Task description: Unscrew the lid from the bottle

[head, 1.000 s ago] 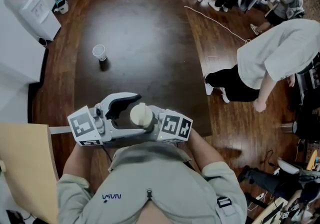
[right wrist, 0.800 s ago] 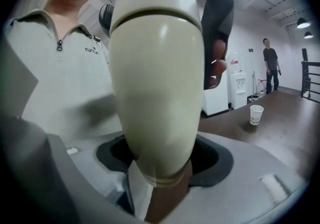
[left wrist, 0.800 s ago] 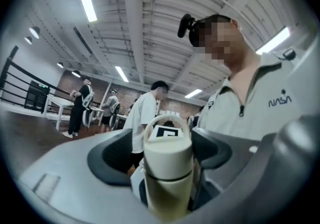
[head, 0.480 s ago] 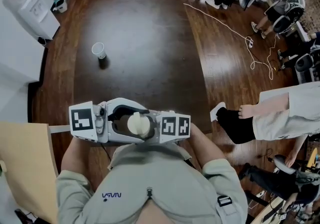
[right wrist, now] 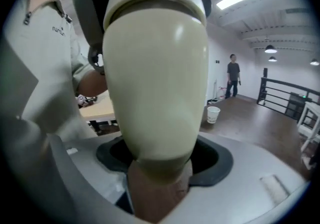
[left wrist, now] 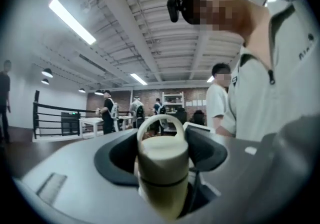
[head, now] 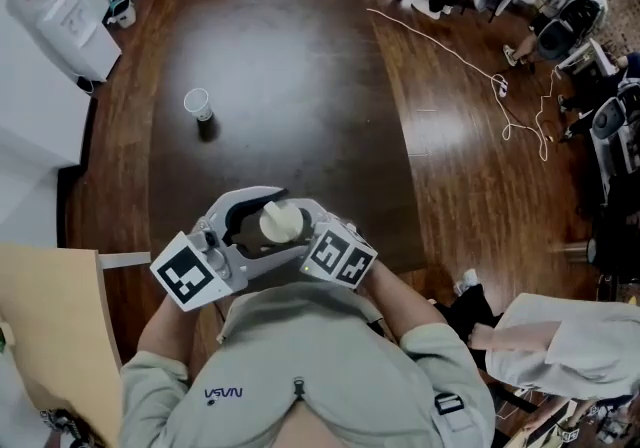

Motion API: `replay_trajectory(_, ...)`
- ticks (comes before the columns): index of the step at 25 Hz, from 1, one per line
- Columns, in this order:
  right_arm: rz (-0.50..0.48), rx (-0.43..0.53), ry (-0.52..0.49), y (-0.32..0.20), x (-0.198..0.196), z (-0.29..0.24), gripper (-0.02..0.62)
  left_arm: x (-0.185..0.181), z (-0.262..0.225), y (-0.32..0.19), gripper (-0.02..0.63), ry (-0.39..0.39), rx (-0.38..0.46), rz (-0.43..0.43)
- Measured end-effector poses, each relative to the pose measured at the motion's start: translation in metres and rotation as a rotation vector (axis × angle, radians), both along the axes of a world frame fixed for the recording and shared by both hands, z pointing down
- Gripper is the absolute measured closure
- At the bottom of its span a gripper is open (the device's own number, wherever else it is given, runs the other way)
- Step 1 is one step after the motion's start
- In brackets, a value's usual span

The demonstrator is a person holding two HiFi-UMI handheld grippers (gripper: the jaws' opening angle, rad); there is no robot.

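Cream round bottle (right wrist: pixel 155 83) is clamped in my right gripper (right wrist: pixel 159 168), my left gripper (left wrist: pixel 162 150) just closed its jaws on the looped lid (left wrist: pixel 162 143), still screwed on.

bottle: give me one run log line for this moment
step: unscrew lid, lid on | left gripper: jaws just closed in, shut on lid | right gripper: shut on bottle | bottle: upright at chest
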State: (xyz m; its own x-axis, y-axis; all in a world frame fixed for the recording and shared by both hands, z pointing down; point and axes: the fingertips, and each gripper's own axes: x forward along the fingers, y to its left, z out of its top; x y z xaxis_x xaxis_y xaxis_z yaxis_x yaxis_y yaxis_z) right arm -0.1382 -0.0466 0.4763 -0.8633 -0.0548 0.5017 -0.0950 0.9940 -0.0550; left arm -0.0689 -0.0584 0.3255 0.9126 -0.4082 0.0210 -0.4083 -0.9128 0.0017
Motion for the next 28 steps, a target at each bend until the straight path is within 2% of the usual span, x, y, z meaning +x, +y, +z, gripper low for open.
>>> replay_trajectory(3,0.153,0.065,0.013,-0.023,0.0,0.0,0.291,-0.002,0.0,-0.011,0.302,-0.013,0.033,-0.138)
replay_trajectory(7,0.346,0.133,0.06,-0.045,0.02,0.006,0.291,0.005,0.006,-0.025,0.304,0.001,0.028,-0.34)
replay_trajectory(10,0.422,0.145,0.072,-0.051,0.025,0.01,0.291,0.005,0.007,-0.027,0.304,0.029,0.008,-0.428)
replay_trajectory(13,0.419,0.134,0.076,-0.049,0.024,0.015,0.291,0.002,0.006,-0.028,0.304,0.035,-0.009,-0.452)
replay_trajectory(21,0.372,0.104,0.069,-0.047,0.025,0.022,0.291,-0.006,-0.001,-0.029,0.304,0.064,-0.021,-0.438)
replay_trajectory(28,0.42,0.106,0.04,-0.061,0.042,0.04,0.291,-0.028,0.004,-0.036,0.304,0.075,-0.006,-0.485)
